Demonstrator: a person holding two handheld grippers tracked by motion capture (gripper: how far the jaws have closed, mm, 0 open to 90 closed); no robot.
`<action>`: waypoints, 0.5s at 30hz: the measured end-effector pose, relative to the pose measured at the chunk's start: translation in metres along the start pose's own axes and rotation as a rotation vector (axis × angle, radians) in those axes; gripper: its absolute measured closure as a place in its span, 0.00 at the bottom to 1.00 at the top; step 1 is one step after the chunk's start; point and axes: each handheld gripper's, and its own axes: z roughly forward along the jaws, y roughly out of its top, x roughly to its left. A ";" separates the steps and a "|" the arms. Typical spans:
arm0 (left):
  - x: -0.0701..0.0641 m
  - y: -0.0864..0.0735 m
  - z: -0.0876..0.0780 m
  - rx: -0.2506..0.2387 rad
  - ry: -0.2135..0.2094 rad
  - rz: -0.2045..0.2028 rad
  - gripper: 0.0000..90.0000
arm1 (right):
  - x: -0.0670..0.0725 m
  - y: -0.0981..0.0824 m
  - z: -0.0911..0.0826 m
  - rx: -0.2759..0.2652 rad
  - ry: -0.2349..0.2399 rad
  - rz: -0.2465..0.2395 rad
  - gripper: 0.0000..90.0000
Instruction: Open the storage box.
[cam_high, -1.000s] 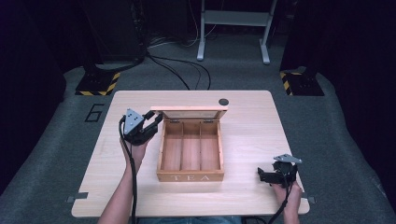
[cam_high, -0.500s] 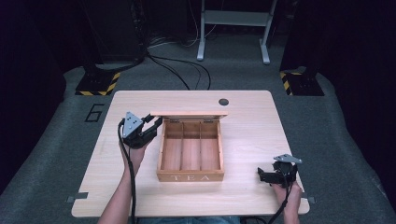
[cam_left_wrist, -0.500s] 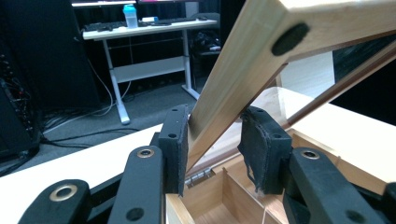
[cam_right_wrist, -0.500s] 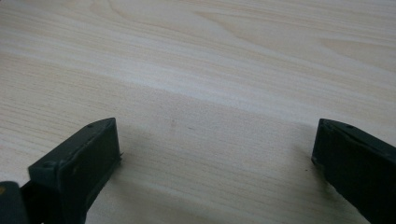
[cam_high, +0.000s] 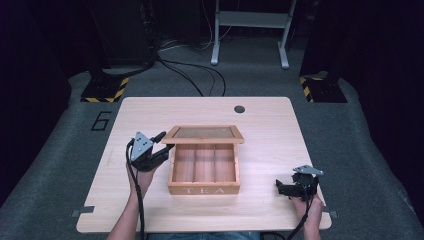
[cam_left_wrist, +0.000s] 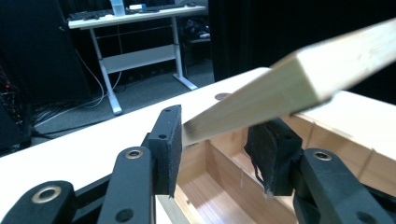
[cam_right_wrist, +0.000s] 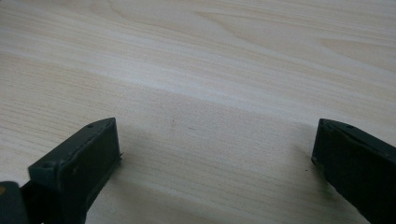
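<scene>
Jaws straddle lid (cam_left_wrist: 299, 79); tea box (cam_high: 204, 170) seemingly empty.

The raised lid (cam_high: 204, 134) overhangs the tea box (cam_high: 204, 171), while bare table (cam_high: 280, 145) lies open to its right.

Pale, matt wood-grain table (cam_high: 150, 115); tea box (cam_high: 204, 170) of smooth light wood; black, matt gripper pads (cam_left_wrist: 170, 140).

We find a lab or test room: grey carpet floor (cam_high: 60, 165) bearing a painted number 6 (cam_high: 101, 120), hazard-striped stand bases (cam_high: 104, 90), loose cables (cam_high: 195, 75), a white desk frame (cam_high: 250, 30), and dark surroundings.
</scene>
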 end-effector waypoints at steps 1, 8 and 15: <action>-0.002 -0.002 -0.002 0.008 0.003 0.007 0.60 | 0.000 0.000 0.000 0.000 0.000 0.000 0.00; -0.016 -0.020 -0.010 0.057 -0.010 0.022 0.54 | 0.000 0.000 0.000 0.000 0.000 0.000 0.01; -0.019 -0.045 -0.017 0.113 -0.069 -0.035 0.51 | 0.000 0.000 0.000 0.001 0.000 0.002 0.00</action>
